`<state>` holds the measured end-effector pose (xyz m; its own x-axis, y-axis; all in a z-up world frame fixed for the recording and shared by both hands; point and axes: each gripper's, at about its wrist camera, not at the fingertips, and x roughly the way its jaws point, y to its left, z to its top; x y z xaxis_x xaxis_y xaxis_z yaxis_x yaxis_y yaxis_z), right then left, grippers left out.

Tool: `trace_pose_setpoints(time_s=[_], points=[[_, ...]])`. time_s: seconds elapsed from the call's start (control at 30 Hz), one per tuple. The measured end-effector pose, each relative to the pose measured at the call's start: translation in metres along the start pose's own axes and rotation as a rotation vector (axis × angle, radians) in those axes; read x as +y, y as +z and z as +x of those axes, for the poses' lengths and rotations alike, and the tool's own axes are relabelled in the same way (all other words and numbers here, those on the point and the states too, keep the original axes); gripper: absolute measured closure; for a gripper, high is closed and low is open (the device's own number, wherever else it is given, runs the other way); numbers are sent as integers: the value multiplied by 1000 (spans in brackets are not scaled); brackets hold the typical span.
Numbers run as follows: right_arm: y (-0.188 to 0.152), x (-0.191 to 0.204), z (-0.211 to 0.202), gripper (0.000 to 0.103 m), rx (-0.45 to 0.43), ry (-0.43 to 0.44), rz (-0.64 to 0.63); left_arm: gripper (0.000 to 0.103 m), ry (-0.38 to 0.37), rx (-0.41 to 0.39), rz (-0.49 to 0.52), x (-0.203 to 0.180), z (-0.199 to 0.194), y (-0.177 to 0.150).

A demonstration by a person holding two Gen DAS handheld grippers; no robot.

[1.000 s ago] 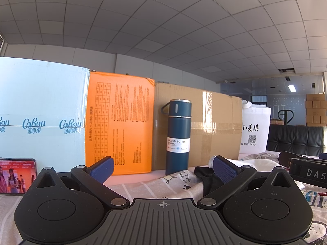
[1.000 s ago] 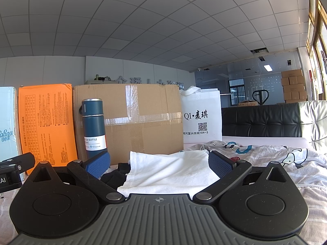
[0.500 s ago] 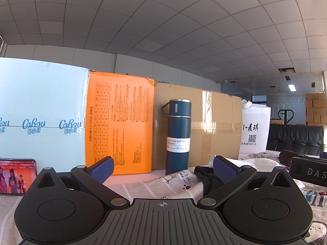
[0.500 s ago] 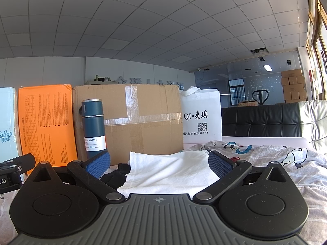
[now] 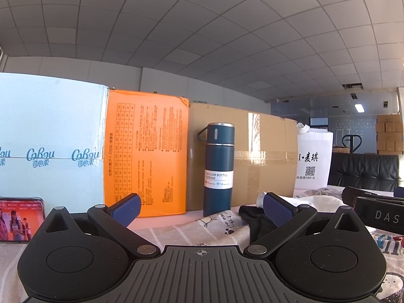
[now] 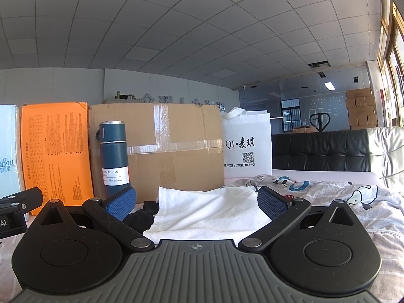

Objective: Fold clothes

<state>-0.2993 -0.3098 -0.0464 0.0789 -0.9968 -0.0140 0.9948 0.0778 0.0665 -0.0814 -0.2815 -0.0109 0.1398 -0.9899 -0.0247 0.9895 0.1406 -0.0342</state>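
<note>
Evidently nothing is gripped: the left gripper (image 5: 200, 208) and right gripper (image 6: 196, 200) sit low, jaws spread wide, probably lined up for the white garment (image 6: 209, 212) lying crumpled at lower centre.

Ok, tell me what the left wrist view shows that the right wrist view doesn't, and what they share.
Only the left wrist view shows the phone with a lit screen at far left, and most of the pale blue box. Only the right wrist view shows the white garment spread wide between the open right hand-held gripper, and the cartoon-print sheet running rightwards. Both share the blue vacuum bottle, orange box, taped cardboard box, white bag and a dark garment. The left hand-held gripper is also open.
</note>
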Motion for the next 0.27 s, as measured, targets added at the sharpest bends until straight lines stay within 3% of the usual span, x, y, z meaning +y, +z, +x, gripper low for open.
trace_pose_setpoints(time_s=[0.27], points=[[0, -1, -2, 0, -6, -8, -2, 0, 6, -8, -5, 0, -1, 0]])
